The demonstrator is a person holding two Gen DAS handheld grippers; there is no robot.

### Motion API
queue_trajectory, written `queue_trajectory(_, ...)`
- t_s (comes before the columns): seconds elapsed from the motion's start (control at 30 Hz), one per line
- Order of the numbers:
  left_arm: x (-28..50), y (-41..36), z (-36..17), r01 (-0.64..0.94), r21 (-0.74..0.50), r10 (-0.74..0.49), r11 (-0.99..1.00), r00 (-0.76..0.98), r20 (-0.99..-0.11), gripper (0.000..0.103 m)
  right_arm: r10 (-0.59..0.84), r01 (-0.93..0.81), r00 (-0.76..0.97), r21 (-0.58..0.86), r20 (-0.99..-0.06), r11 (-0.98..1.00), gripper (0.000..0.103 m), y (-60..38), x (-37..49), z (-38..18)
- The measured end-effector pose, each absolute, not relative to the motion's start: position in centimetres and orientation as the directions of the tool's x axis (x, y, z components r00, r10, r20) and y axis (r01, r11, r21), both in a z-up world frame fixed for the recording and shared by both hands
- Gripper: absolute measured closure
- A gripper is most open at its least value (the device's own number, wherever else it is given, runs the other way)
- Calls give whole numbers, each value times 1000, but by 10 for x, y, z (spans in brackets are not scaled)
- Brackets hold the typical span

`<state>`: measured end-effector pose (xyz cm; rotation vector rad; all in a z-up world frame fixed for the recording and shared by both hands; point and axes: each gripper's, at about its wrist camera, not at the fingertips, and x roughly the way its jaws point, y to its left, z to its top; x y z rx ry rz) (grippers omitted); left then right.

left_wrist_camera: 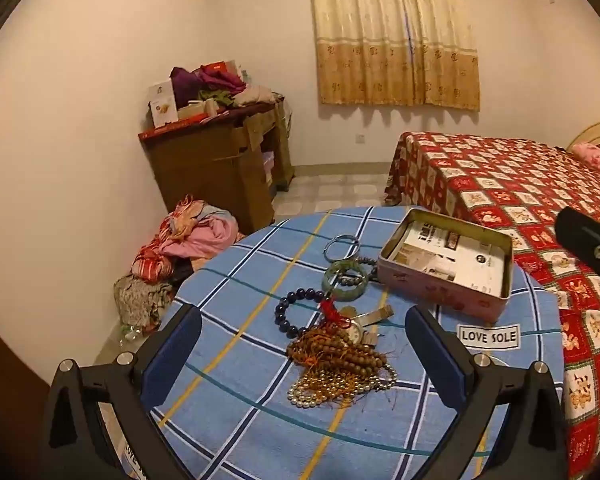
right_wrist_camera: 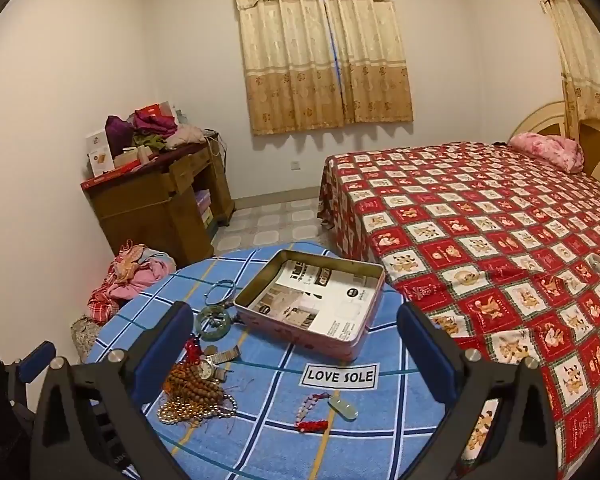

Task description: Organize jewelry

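Nothing is held yet, tbh. The left gripper (left_wrist_camera: 300, 352) is spread as wide as it goes above the round table's blue plaid cloth (left_wrist_camera: 236, 280), and the right gripper (right_wrist_camera: 296, 344) is just as wide, with nothing between the pads on either one.

The jewelry is scattered on the cloth beside the open pink tin (left_wrist_camera: 448, 268), which is lined with printed paper and otherwise looks empty, so it's presumably where everything gets sorted into.

- A tangled heap of brown wooden prayer beads (left_wrist_camera: 340, 350) is piled on a string of pale gold beads (left_wrist_camera: 332, 388), with a wristwatch (left_wrist_camera: 358, 330) partly buried in it. Soft, floppy stuff that will probably drag its neighbours along; it's best pinched at a bunched section and lifted slowly.
- The dark blue bead bracelet (left_wrist_camera: 296, 306) lies just beside the heap. Round, smooth beads are likely to be slippery, so the elastic loop should be squeezed across two beads.
- The green jade bangle (left_wrist_camera: 346, 278) is overlapped by a grey bead bracelet (left_wrist_camera: 358, 270), close to the tin wall, with a silver bangle (left_wrist_camera: 342, 246) behind it. Jade is rigid, weighty and chips easily; it should be gripped across the rim, then set down and not dropped.
- A small pale jade pendant (right_wrist_camera: 346, 408) on a red-tasselled cord (right_wrist_camera: 312, 426) is seen lying apart near the right gripper. Light, and easiest taken by the cord.
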<state>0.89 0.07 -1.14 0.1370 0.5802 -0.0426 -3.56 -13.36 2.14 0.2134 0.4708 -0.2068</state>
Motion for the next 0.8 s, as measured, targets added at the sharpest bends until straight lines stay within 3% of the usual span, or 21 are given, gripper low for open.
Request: queue_trajectory(0.8,18,16,-21,36,80,16,996,822,-569,2,-146,246,868,157,-474,956,0,-134,-32,10)
